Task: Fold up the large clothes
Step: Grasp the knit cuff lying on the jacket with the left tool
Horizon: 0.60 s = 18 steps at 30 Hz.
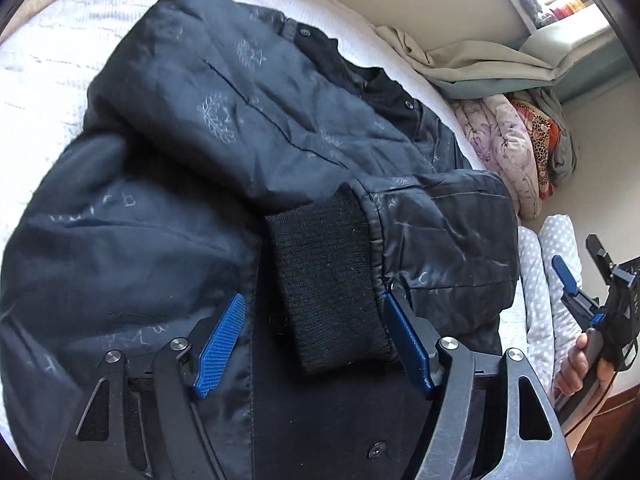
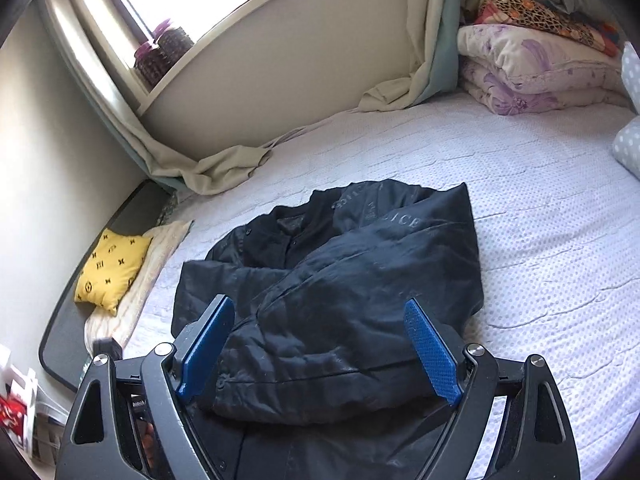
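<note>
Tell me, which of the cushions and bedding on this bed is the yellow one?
The small yellow pillow with black symbols, lying at the bed's left edge by the wall. The folded quilts are purple-flowered and orange-patterned; the polka-dot pillow is pale.

The left gripper (image 1: pixel 316 316) pointed steeply downward, its two blue-padded fingers (image 1: pixel 222 344) spread apart with neither pad pressing on anything. The right gripper (image 2: pixel 320 344) tilted down at a gentler angle, its blue pads likewise wide apart and holding nothing. In the left wrist view the right gripper appeared at the far right edge, well apart from the left one, with the person's hand (image 1: pixel 580 364) wrapped around its handle, fingers curled.
</note>
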Tool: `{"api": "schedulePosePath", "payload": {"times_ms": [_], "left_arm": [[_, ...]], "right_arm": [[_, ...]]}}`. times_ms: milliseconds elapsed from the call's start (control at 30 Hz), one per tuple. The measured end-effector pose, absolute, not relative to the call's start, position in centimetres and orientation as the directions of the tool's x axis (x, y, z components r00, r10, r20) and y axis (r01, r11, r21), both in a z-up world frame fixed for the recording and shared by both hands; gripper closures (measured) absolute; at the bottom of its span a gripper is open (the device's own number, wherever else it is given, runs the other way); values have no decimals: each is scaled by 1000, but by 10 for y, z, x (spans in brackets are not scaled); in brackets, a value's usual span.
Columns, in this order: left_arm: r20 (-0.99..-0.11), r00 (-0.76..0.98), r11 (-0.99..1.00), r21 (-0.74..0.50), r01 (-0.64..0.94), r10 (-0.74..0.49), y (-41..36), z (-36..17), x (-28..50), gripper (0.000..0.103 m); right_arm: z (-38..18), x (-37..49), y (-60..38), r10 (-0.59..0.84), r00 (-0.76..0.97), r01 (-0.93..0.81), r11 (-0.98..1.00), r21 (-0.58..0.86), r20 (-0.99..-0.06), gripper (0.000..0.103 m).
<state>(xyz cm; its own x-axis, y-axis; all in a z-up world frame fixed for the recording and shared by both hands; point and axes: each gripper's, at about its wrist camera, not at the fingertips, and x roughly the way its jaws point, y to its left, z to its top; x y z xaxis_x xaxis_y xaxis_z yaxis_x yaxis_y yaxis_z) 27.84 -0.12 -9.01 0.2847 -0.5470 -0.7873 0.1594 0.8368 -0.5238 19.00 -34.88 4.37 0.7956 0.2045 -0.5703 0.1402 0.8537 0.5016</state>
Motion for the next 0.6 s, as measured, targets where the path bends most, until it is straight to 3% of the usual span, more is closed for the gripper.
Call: {"api": "schedulePosePath", "payload": {"times_ms": [133,267,367,433,600], "left_arm": [[-749,257,791,-596,138,-610,0,-94,287,30],[-703,216,731,-676,97,-678,-3,-106,298,51],[-704,201,731,-672,120,-681,-11,-107,299,62],[-701,173,721,-676,152,-692,-18,-107,297,80],[-716,165,731,-633,255,-678,-29,-76,296,84]], "right_arm": [[44,188,-365,195,808,175,822,542,-556,17],[38,188,-378,197,809,208,785,584,-553,17],[34,189,-382,192,805,226,775,590,-561,17],[32,190,-383,186,802,237,773,588,-567,17],[31,195,-380,160,794,255,787,561,-586,17]]}}
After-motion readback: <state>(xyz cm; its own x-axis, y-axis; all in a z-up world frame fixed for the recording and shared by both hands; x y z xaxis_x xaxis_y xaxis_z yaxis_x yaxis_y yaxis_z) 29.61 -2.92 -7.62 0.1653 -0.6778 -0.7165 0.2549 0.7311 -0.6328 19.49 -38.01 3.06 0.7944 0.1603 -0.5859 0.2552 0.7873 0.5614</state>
